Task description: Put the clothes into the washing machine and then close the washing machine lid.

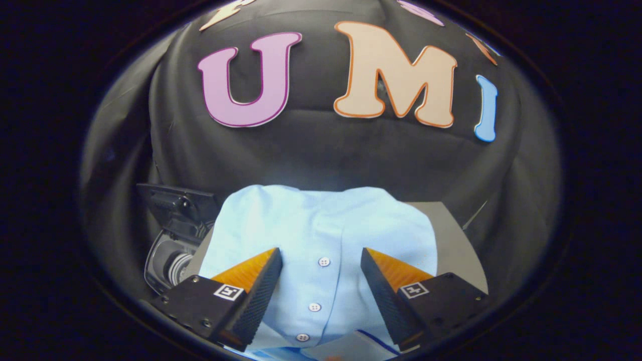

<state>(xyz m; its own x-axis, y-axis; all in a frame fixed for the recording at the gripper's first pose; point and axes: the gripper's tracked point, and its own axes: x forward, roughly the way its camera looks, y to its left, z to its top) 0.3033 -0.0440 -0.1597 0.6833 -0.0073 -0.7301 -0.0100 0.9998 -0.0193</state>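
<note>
A light blue buttoned shirt (321, 225) lies folded on a grey table (451, 240), its button placket running straight between my fingers. My gripper (321, 260) stands open just above the shirt, one fingertip (271, 265) on each side of the button row, neither pressing the cloth. To the left of the shirt, beyond the left finger, sits the washing machine (168, 260) with its dark lid (173, 205) raised and the drum opening showing below it.
The black cloth wall of the booth rises right behind the table. Bare grey tabletop shows to the right of the shirt, up to the table's right edge (474, 250).
</note>
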